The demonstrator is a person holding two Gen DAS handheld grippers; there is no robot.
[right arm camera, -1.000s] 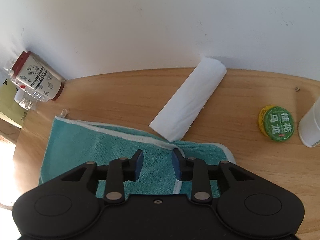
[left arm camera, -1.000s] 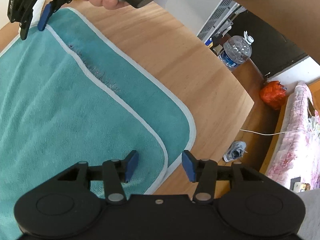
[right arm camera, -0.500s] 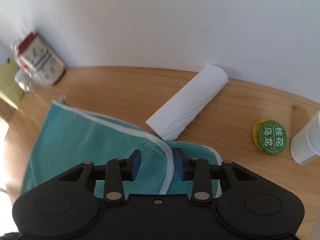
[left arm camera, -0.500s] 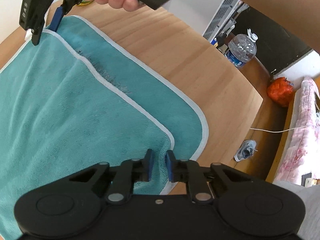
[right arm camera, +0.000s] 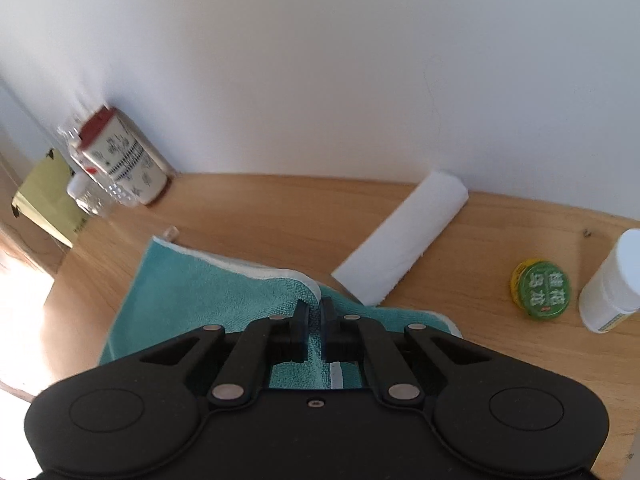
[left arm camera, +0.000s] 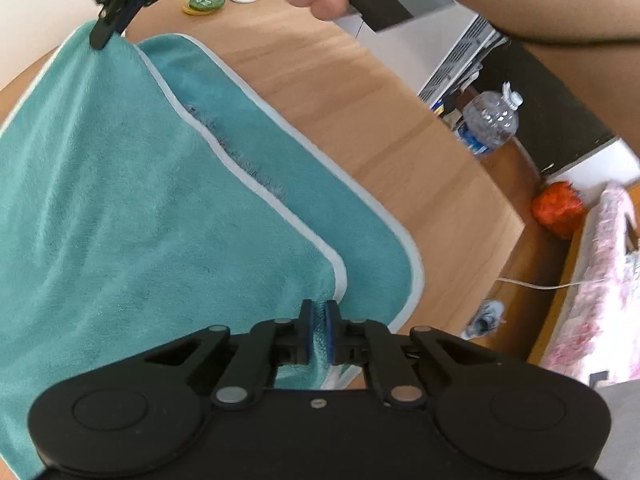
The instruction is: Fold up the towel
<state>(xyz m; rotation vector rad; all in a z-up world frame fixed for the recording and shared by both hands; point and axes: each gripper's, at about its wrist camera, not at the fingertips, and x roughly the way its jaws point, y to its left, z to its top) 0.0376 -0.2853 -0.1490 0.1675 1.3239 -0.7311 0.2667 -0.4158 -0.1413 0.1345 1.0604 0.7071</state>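
A teal towel (left arm camera: 132, 200) with white piping lies folded in two layers on the wooden table (left arm camera: 344, 92). My left gripper (left arm camera: 319, 322) is shut on the upper layer's near corner. In the left wrist view my right gripper (left arm camera: 114, 26), held by a hand, pinches the far corner of that same layer and holds it raised. In the right wrist view the right gripper (right arm camera: 315, 308) is shut on the towel (right arm camera: 192, 300) at its white-edged corner, with the lower layer lying beneath.
A white paper roll (right arm camera: 404, 240) lies just beyond the towel by the wall. A green-lidded tin (right arm camera: 541, 290) and white bottle (right arm camera: 612, 280) stand right. A red-capped jar (right arm camera: 120, 156) stands at the far left. Beyond the table edge are a water bottle (left arm camera: 490, 122) and a bed (left arm camera: 600, 280).
Both grippers went from open to shut on the upper layer's corners. The right one has lifted its corner off the table, and the layer now rises between them.
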